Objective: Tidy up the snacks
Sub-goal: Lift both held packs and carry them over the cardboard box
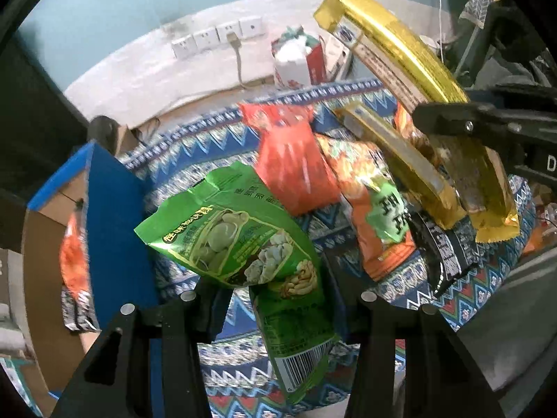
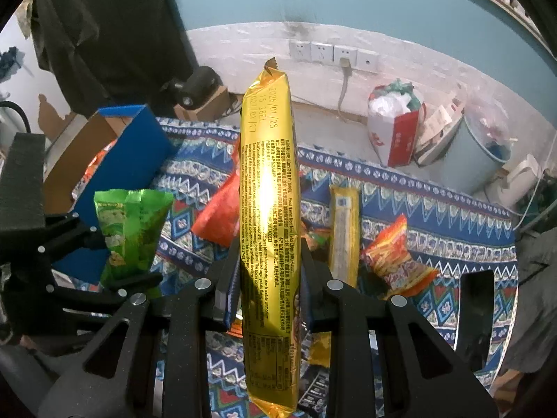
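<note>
The right gripper (image 2: 269, 278) has its jaws closed on a long gold foil snack packet (image 2: 269, 209), pinched near its lower middle and held upright, clear of the surface below. The left gripper (image 1: 275, 299) has its jaws clamped on a green crinkly plastic snack pouch (image 1: 240, 244), which hangs tilted above the patterned blue woven cloth (image 1: 463, 299) (whether a table or the floor lies under it, I cannot tell).

Just beside the left gripper stands an open blue-sided cardboard box (image 1: 115, 216), with at least one orange packet (image 1: 73, 257) already inside. So the sorting looks begun but far from finished.

Still lying loose on the cloth are a red-orange foil bag (image 1: 292, 160), an orange-and-green bag (image 1: 379, 216), a second gold packet (image 2: 344, 240) and a small orange wrapper (image 2: 393, 254). Both held items seem bound for the box, and the loose ones remain to be gathered.
</note>
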Available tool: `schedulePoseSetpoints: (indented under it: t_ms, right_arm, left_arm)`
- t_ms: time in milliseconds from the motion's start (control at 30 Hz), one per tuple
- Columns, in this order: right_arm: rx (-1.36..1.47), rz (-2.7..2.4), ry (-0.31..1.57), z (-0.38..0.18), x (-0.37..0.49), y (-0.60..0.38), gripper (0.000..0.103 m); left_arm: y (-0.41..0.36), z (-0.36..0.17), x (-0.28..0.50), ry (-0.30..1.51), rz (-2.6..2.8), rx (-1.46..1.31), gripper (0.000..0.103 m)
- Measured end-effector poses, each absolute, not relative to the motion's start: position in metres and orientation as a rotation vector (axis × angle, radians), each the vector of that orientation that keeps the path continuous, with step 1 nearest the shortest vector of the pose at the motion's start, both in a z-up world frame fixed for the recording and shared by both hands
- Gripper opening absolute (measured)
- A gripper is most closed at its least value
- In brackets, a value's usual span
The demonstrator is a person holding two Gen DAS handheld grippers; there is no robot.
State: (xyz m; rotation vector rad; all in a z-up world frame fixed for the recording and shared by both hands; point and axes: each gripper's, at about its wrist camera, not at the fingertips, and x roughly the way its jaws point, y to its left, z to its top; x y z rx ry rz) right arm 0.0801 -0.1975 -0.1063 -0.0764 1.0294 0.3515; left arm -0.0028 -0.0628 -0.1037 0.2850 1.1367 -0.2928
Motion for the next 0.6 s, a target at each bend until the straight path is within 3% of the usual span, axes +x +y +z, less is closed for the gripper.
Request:
schedulePoseSetpoints:
  t_ms: [600]
  right_arm:
    - [-0.083,0.418,0.964,-0.076,0.09,-0.149,0.026]
  left_arm:
    - [-0.001,-0.053,0.008,0.974,-0.174,0.271,0.05]
